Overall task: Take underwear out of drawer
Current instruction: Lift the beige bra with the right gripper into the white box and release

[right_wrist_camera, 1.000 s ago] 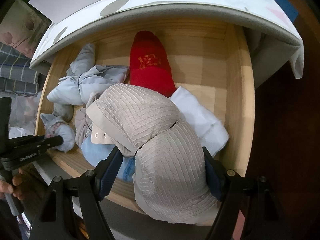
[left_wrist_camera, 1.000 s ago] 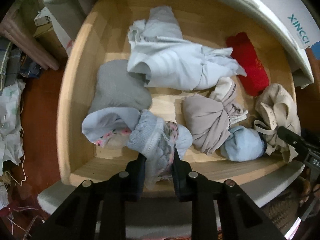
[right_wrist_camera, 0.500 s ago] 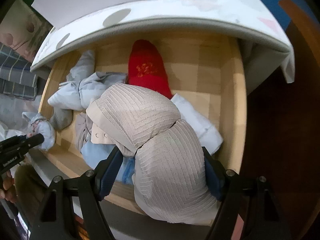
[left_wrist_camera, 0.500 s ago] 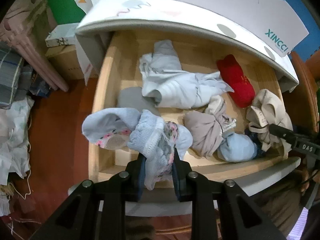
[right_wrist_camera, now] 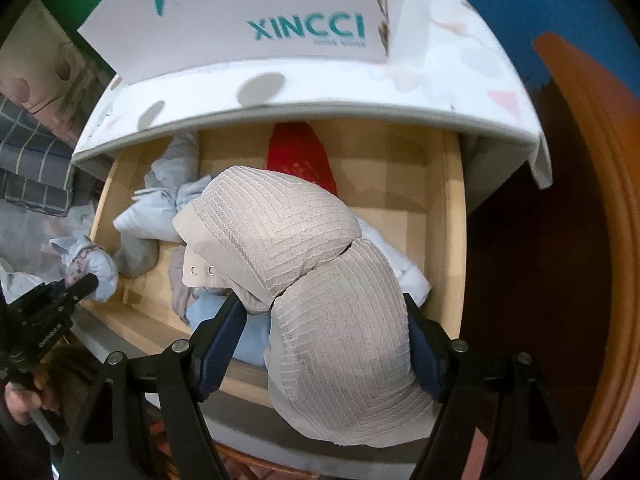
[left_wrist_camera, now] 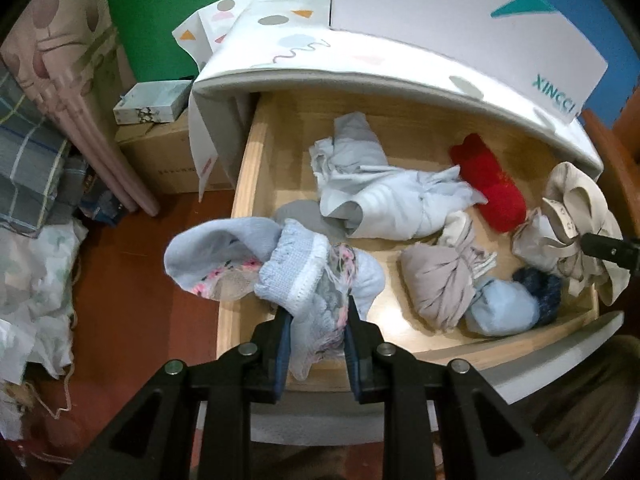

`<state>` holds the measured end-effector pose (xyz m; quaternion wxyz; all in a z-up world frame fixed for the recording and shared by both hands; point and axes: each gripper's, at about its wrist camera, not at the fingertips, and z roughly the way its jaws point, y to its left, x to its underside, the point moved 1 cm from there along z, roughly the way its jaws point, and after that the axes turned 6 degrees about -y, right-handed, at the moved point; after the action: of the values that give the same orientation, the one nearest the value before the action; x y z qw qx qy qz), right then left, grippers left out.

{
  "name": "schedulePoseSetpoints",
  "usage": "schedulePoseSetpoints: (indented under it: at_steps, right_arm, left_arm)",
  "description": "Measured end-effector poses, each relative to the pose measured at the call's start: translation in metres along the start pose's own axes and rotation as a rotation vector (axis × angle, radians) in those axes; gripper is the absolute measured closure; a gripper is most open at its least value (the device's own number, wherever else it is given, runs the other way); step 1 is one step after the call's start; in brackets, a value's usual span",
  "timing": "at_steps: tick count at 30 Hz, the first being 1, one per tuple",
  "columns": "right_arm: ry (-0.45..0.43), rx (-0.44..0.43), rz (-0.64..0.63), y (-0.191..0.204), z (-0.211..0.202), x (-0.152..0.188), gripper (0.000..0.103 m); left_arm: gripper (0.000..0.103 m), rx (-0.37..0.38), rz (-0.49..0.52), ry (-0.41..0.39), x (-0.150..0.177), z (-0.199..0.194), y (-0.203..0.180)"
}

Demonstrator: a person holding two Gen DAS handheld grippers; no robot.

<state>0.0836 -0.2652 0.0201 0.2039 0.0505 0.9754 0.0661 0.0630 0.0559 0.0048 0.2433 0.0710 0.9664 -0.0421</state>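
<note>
The left tongs [left_wrist_camera: 316, 322] were clamped tight on a bunched pale-blue knit pair of underwear [left_wrist_camera: 280, 264], which hung limp over the drawer's [left_wrist_camera: 244, 184] front-left corner. The right tongs [right_wrist_camera: 324, 320] stood wide around a padded beige bra [right_wrist_camera: 320, 280], pads pressing its lower cup, above the front-right corner. Both pieces looked light and soft; the knit would fold and sag, so a pinch on gathered cloth suits it, while the springy cups could slip from a loose squeeze
</note>
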Motion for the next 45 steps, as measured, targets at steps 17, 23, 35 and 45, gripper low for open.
schedulePoseSetpoints:
  at_steps: [17, 23, 35, 45]
  right_arm:
    - [-0.117, 0.064, -0.086, 0.024, -0.082, -0.03, 0.031]
    - [-0.201, 0.068, -0.105, 0.029, -0.129, -0.063, 0.031]
    - [-0.376, 0.147, -0.121, 0.05, -0.16, -0.176, 0.031]
    - [-0.289, 0.209, -0.1, 0.052, -0.085, -0.217, 0.031]
  left_arm:
    - [0.08, 0.021, 0.007, -0.102, 0.003, -0.015, 0.0]
    - [0.08, 0.034, -0.004, -0.11, 0.003, -0.016, 0.002]
    - [0.08, 0.045, -0.018, -0.11, 0.003, -0.017, 0.005]
    - [0.08, 0.047, -0.019, -0.092, 0.004, -0.013, 0.007]
